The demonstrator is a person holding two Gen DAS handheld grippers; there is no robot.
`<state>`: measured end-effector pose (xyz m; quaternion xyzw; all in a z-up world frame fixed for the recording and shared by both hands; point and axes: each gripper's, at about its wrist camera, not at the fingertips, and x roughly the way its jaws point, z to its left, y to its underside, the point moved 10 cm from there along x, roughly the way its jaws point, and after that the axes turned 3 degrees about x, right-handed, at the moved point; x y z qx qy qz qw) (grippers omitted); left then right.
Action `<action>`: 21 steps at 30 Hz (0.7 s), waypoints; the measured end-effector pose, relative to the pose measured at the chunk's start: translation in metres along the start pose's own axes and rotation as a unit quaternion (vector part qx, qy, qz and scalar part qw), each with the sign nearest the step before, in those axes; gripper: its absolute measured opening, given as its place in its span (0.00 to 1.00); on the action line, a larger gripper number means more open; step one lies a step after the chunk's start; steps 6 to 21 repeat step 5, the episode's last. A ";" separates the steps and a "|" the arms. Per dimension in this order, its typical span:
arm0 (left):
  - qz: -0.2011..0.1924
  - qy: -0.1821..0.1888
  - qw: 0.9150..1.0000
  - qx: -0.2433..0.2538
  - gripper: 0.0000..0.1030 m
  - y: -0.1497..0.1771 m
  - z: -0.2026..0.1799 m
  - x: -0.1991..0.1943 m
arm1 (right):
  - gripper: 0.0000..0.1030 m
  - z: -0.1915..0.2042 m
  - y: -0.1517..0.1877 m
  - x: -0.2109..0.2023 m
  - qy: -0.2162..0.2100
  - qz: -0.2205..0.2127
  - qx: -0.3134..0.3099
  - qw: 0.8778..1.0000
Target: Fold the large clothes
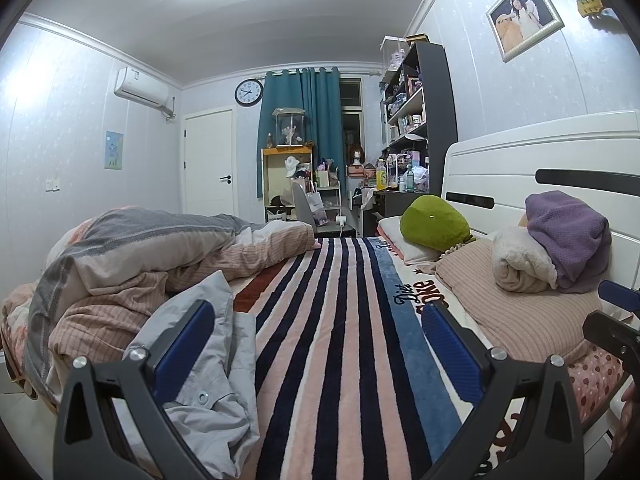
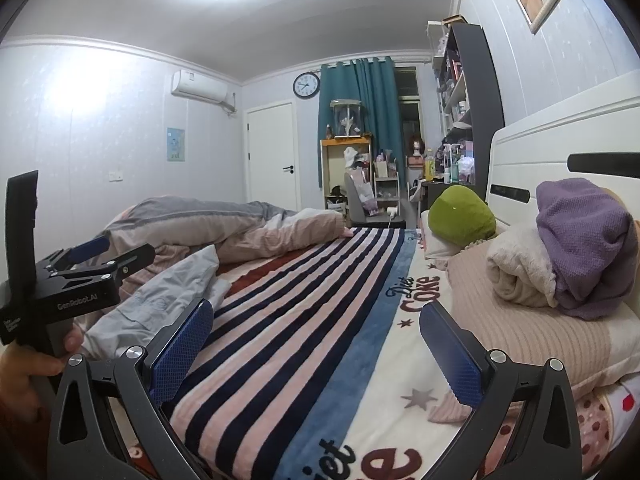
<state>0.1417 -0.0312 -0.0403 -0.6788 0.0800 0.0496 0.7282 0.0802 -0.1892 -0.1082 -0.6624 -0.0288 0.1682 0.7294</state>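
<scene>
A crumpled light grey garment [image 1: 216, 364] lies on the near left of the striped blanket [image 1: 340, 320]; it also shows in the right wrist view [image 2: 160, 296]. My left gripper [image 1: 316, 344] is open and empty, held above the blanket, its left finger just over the garment. My right gripper [image 2: 316, 348] is open and empty, held above the blanket to the right of the garment. In the right wrist view the left gripper [image 2: 108, 256] appears at the left edge, held by a hand.
A bunched pink and grey quilt [image 1: 152, 252] lies at the left. A pink pillow [image 1: 516, 312] with rolled towels [image 1: 560, 252] and a green plush [image 1: 436, 222] sit by the white headboard [image 1: 540, 168]. A desk and shelves stand beyond the bed.
</scene>
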 end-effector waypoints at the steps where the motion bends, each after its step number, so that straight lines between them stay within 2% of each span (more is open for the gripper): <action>1: 0.000 0.003 1.000 0.001 0.99 0.000 0.000 0.000 | 1.00 0.000 0.000 0.000 0.000 0.000 0.000 1.000; 3: 0.003 0.012 1.000 0.002 0.99 0.000 0.000 0.002 | 1.00 -0.001 -0.001 0.001 0.001 0.000 0.000 1.000; 21: 0.000 0.009 1.000 0.001 0.99 0.000 0.001 0.002 | 1.00 -0.001 -0.002 0.001 0.001 0.000 0.001 1.000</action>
